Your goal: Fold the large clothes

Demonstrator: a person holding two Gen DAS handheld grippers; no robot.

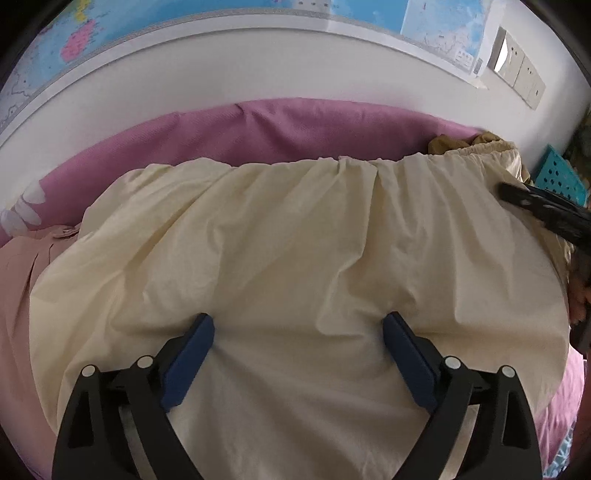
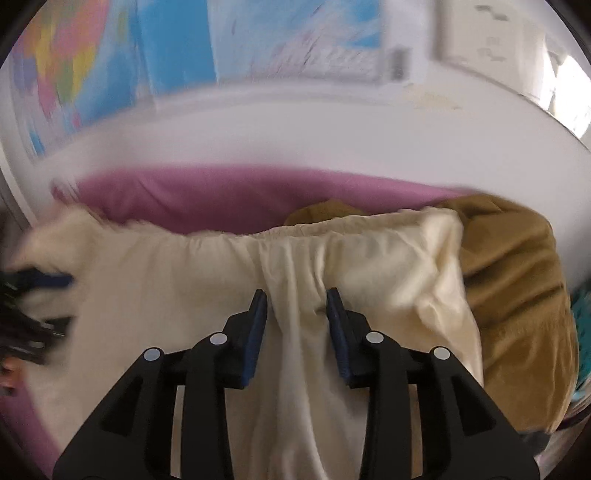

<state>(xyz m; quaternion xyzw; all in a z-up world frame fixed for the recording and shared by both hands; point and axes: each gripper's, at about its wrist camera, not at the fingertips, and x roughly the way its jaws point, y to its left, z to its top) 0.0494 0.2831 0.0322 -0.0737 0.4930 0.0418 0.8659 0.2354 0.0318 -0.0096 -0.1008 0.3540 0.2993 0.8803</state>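
- Blue-padded left gripper (image 1: 297, 332) sits nearest, jaws spread wide over the cream garment (image 1: 280, 236), clamped on nothing
- Right gripper (image 2: 295, 308) has its fingers parted, a raised fold of the cream cloth between them; whether the pads touch it is unclear
- Cream garment lies spread on the pink bedsheet (image 1: 295, 129), its gathered waistband at the far edge
- Mustard garment (image 2: 517, 288) lies just right of it, a pale pink garment (image 1: 18, 280) to the left
- Map poster (image 1: 155, 18) hangs on the far wall
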